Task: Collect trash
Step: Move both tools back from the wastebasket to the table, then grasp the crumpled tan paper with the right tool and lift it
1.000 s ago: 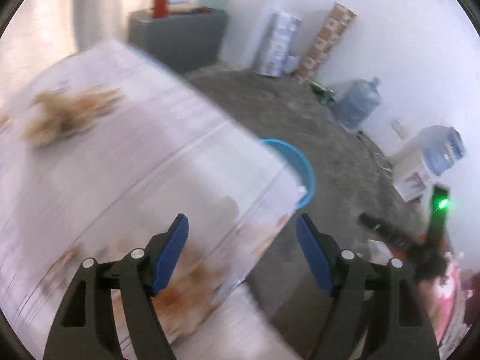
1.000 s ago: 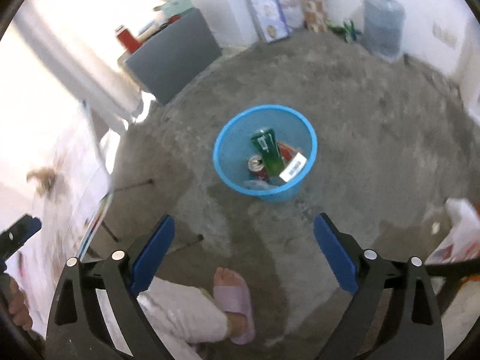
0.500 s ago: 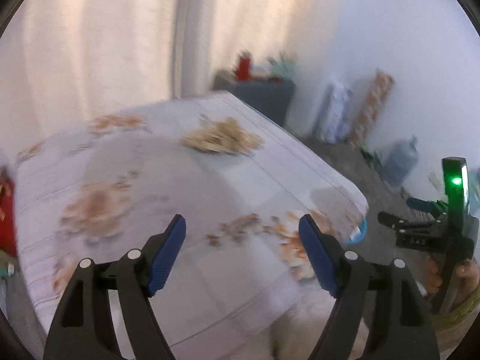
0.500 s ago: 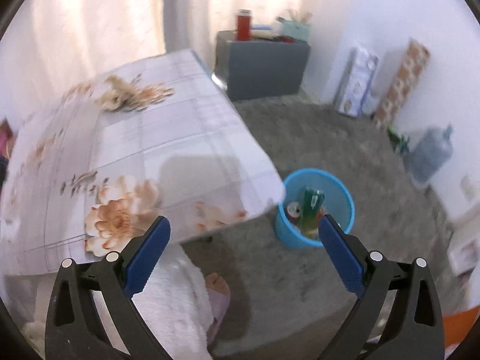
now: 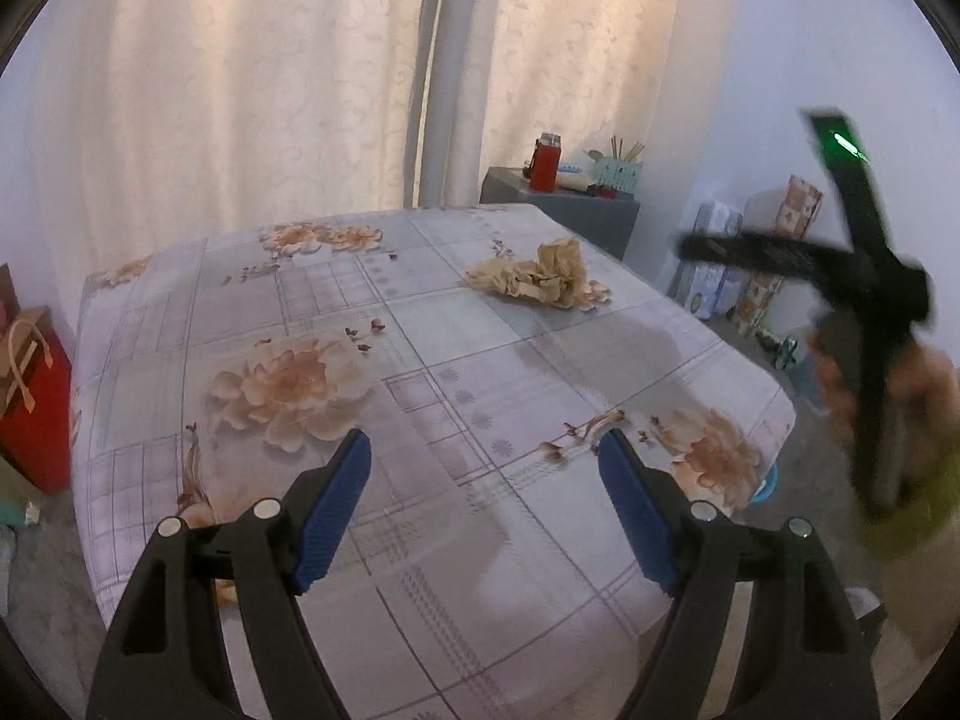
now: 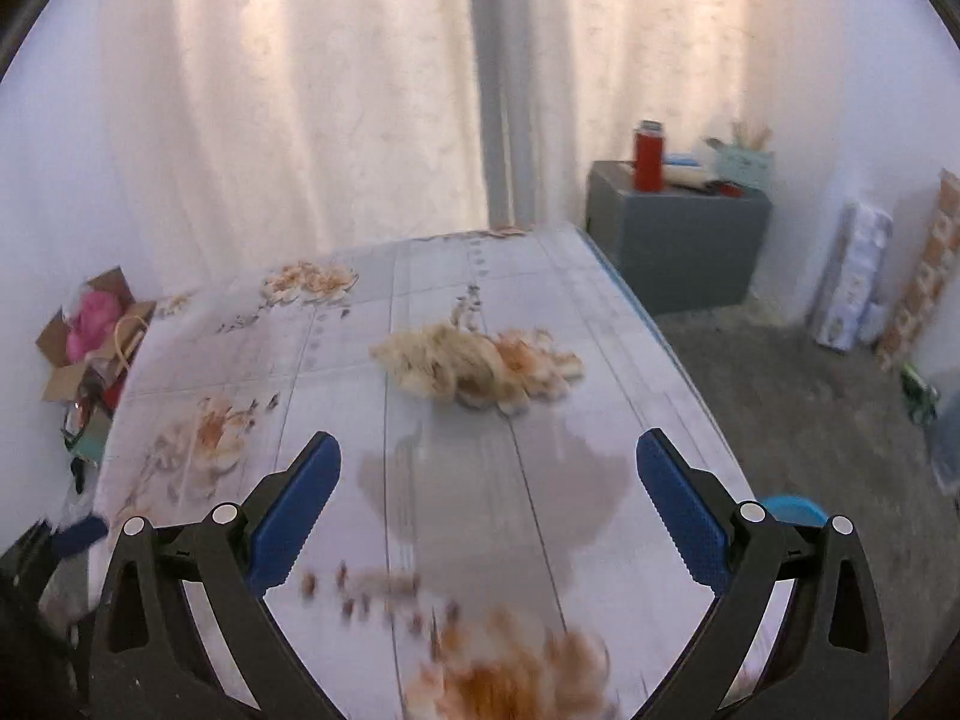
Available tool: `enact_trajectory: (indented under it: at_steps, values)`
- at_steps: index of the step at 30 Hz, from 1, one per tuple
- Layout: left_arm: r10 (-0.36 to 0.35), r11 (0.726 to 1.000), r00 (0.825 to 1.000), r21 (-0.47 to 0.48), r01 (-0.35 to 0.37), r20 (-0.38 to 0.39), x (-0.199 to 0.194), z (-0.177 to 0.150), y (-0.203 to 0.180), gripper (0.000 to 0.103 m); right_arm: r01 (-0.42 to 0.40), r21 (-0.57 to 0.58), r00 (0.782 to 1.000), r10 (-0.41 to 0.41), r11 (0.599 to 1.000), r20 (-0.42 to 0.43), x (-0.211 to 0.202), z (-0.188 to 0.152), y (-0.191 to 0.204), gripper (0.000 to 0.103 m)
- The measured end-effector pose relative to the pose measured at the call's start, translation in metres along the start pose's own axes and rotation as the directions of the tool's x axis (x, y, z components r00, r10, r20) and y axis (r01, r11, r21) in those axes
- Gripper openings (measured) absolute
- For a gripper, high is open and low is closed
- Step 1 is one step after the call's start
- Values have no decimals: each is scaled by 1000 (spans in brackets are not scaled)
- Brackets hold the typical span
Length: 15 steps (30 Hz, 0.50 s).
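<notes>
Soft daylight glows through curtains (image 5: 270,90); fisheye-bent edges, right view motion-blurred.

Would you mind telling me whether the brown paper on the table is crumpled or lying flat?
Crumpled. The brown paper sits bunched in a wrinkled heap on the floral tablecloth, with folds standing up rather than spread flat. Neither gripper touches it.

A room in a private home: a table (image 5: 420,360) under a flower-printed cloth stands before full-length cream curtains (image 5: 270,90) that glow with daylight. A grey cabinet (image 6: 678,240) in the corner carries a red flask (image 6: 650,156) and a holder of chopsticks (image 5: 624,168). Printed boxes (image 6: 852,282) lean against the white wall, a red gift bag (image 5: 30,390) sits on the rough grey floor (image 6: 810,408), and a blue bin (image 6: 792,507) shows past the table's edge.
</notes>
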State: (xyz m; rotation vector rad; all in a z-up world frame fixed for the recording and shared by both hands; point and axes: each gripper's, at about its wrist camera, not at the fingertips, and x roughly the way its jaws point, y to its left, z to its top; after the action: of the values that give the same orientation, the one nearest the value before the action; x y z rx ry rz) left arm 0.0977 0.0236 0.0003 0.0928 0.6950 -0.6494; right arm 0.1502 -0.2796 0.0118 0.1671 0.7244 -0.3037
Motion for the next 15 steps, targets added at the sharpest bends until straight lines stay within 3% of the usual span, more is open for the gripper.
enact_trajectory:
  at_steps: [4,8,13,15]
  values:
    - [-6,1000,1000,-14,6,-8,6,-3,4,76,-64,78,989,73,995,-125,58,29,-6,95]
    - [-12,1000,1000,-29,11,-19,10,-4,8,76,-98,181,952,146,979,-270,120,50,-4,95]
    - [17,1000,1000,-7,-17,-21,10,-8,11,76,-35,145,918,89,989,-386,181,66,12,95]
    - [31,1000,999,2,-31,-28,12,-10,13,76,-49,139,899,104,989,-425,198,67,19,95]
